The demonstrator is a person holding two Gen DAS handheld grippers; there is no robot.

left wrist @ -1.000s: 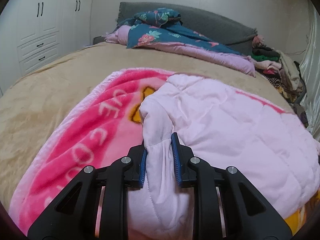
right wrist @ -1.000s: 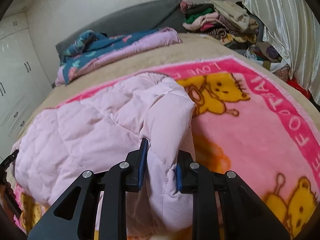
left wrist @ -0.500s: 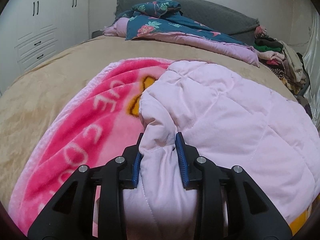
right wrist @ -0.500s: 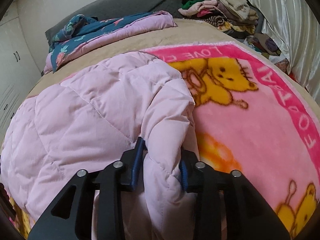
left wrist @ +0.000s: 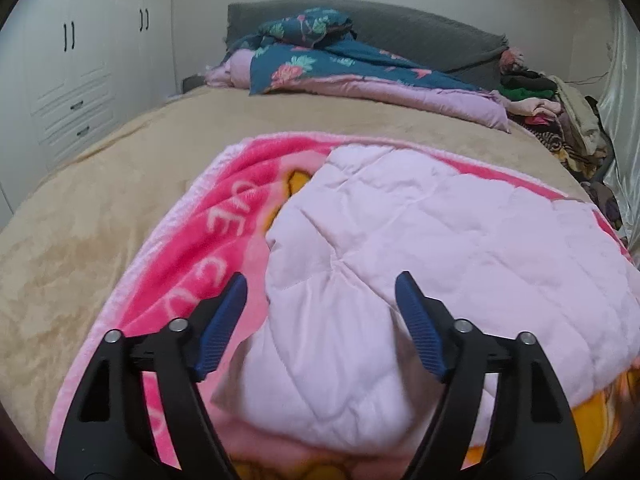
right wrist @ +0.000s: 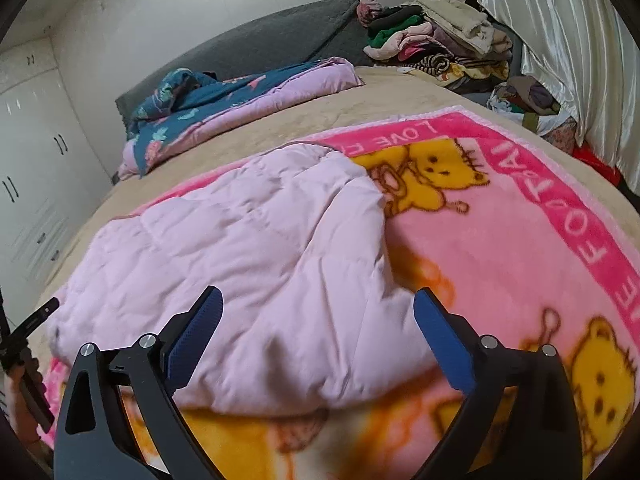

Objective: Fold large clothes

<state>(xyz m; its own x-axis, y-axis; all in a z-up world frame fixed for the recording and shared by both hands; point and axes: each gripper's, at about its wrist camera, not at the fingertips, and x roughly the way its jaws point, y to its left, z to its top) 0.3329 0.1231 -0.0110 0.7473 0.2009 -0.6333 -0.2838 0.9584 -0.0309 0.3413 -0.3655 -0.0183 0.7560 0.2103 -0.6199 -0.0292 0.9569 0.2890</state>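
Two tongs — left gripper (left wrist: 321, 282) and right gripper (right wrist: 317, 295) — released, spread above pale-pink quilted padded jacket (left wrist: 420, 248); best regrip the near hem evenly before folding.

The left wrist view sits low and close over the pink jacket (left wrist: 420, 248), facing up the bed (left wrist: 100, 208) toward the headboard (left wrist: 420, 36) at 12 o'clock, wardrobe (left wrist: 80, 68) at 10 o'clock. The right wrist view looks from equally near (tilted somewhat), clothes pile (right wrist: 440, 40) at 1 o'clock. Both share the jacket, blanket (right wrist: 500, 240) and headboard.
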